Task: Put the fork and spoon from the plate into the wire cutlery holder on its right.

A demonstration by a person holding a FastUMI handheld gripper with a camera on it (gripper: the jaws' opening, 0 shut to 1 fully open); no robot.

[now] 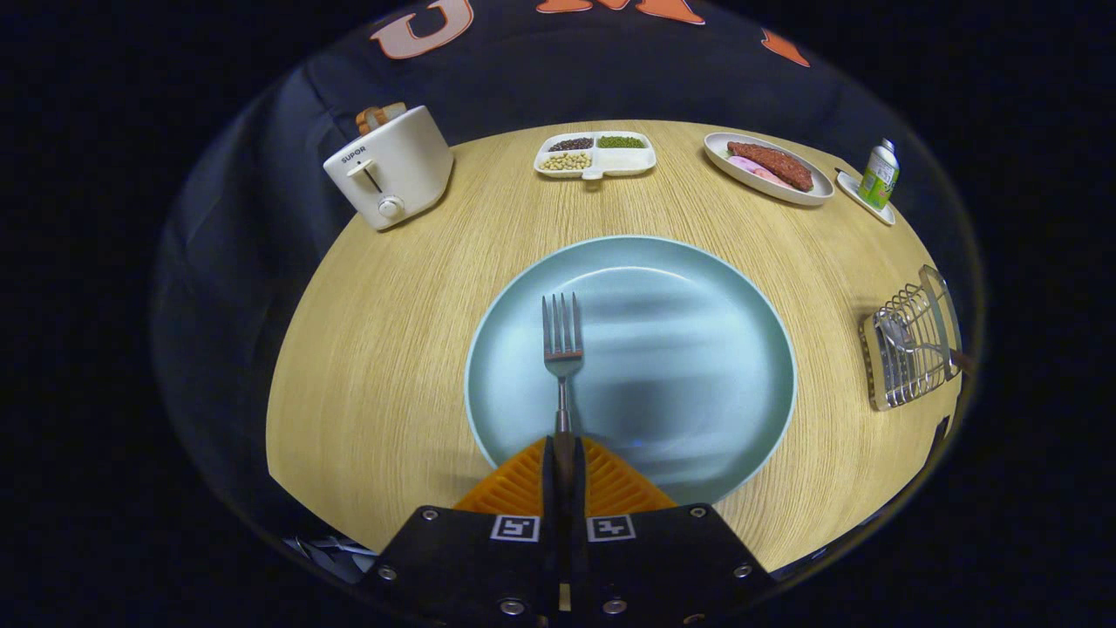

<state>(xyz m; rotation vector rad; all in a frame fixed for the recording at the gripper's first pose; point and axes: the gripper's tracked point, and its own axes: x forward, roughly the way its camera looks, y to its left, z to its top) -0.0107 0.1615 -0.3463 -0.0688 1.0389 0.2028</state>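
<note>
Closed on the fork's (562,353) handle, the gripper (563,453) has both fingers pressed against the thin stem, which runs out from between them. Its tines point away from the camera, over the pale blue plate (697,366); whether the fork touches the plate or is lifted off it cannot be told.

That plate sits in the middle of a round wooden table (392,349), just ahead of the fingers.

To the right of the plate, near the table's edge and well apart from it, stands the wire holder (911,353). A spoon (898,336) already rests in it, bowl toward the plate, handle leaning out to the right.

Beyond the plate, at the far side of the table, a white divided tray (628,162) holds dark beans, green beans and yellowish beans in separate compartments. Right of it is an oval white dish (741,170) with a reddish-brown piece of food and something pink beside it. Next to that, a small green-labelled bottle (879,174) stands on a little white tray (850,187).

At the far left is a cream toaster (392,166) with bread sticking up from its slot.
</note>
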